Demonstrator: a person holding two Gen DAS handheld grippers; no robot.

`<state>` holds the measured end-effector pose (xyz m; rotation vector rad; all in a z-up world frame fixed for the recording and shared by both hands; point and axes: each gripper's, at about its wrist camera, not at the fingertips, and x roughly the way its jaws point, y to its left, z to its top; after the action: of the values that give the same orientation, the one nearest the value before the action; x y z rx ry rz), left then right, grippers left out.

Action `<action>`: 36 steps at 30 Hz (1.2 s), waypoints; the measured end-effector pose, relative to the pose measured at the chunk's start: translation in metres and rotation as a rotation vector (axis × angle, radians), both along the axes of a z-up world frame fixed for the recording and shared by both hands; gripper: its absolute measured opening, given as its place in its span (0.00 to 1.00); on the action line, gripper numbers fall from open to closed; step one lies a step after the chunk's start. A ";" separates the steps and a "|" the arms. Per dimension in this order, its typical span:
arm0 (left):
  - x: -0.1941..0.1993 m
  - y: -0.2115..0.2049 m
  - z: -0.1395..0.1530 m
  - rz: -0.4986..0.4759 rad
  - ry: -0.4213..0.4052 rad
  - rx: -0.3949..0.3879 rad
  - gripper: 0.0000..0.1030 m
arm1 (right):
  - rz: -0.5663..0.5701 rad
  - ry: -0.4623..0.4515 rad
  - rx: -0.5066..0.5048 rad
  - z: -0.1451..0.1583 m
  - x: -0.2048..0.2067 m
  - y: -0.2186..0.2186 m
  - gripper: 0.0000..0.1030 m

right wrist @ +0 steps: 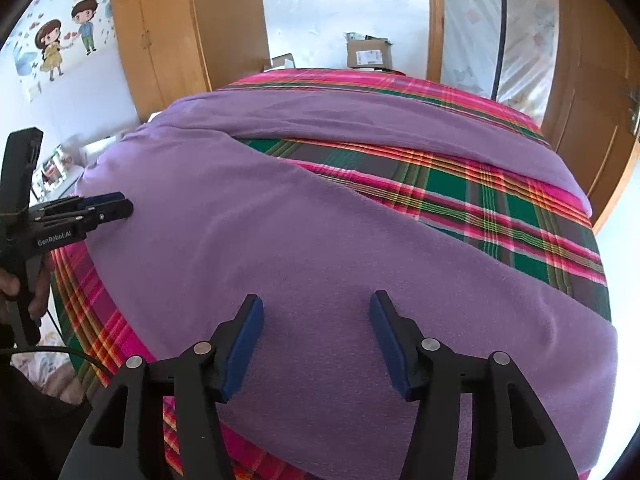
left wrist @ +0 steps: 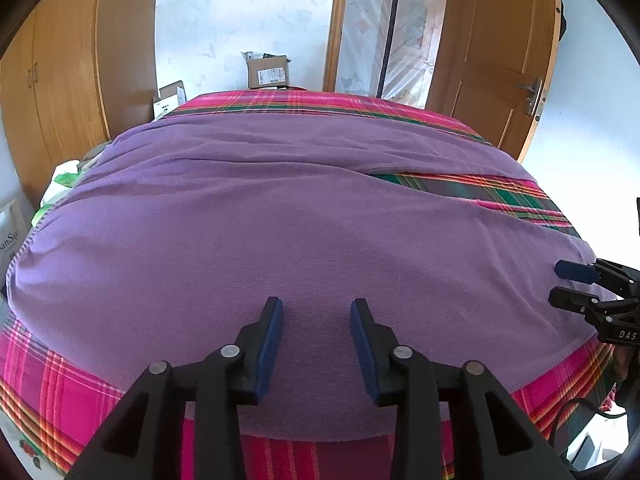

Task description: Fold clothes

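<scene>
A large purple garment [left wrist: 280,220] [right wrist: 280,240] lies spread over a bed with a pink and green plaid cover [left wrist: 60,380] [right wrist: 460,192]. One part of it runs along the far side and another slants across the near side, with plaid showing between them. My left gripper [left wrist: 316,308] is open over the near edge of the cloth, with nothing pinched between its blue pads. My right gripper [right wrist: 316,300] is open wider over the same near edge, further right. Each shows in the other's view, the right gripper [left wrist: 558,283] at the cloth's right end and the left gripper [right wrist: 126,204] at its left.
A cardboard box [left wrist: 267,72] [right wrist: 368,54] sits past the bed's far end beside a small white box [left wrist: 170,98]. A wooden wardrobe [left wrist: 68,80] stands on the left and a wooden door [left wrist: 508,60] on the right. A hand [right wrist: 12,284] holds the left gripper's handle.
</scene>
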<state>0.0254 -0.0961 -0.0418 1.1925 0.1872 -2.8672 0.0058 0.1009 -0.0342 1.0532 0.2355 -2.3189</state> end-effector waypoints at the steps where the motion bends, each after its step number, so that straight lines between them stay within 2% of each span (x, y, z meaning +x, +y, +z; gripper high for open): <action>1: 0.000 0.000 0.000 0.000 0.001 0.001 0.38 | -0.002 -0.002 -0.004 0.000 0.000 0.001 0.57; 8: 0.003 0.001 0.000 -0.028 0.007 -0.016 0.39 | -0.018 -0.019 -0.011 0.001 -0.002 0.002 0.57; 13: 0.003 -0.009 0.000 -0.036 0.022 0.058 0.39 | -0.029 -0.002 0.028 0.001 0.001 -0.006 0.57; 16: 0.001 -0.011 0.000 -0.034 0.019 0.073 0.39 | -0.042 -0.010 0.024 0.001 0.000 -0.007 0.57; 22: 0.002 -0.007 0.000 -0.029 0.011 0.042 0.39 | -0.054 0.004 0.050 0.000 0.003 -0.013 0.59; 31: 0.001 -0.012 0.002 -0.012 -0.002 0.084 0.39 | -0.064 0.015 0.058 -0.001 0.006 -0.014 0.62; 36: -0.004 -0.010 0.005 -0.006 -0.012 0.066 0.39 | -0.054 0.023 0.062 -0.002 0.007 -0.013 0.62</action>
<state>0.0215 -0.1065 -0.0368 1.2222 0.2810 -2.8797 0.0124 0.0878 -0.0360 1.0762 0.2927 -2.3865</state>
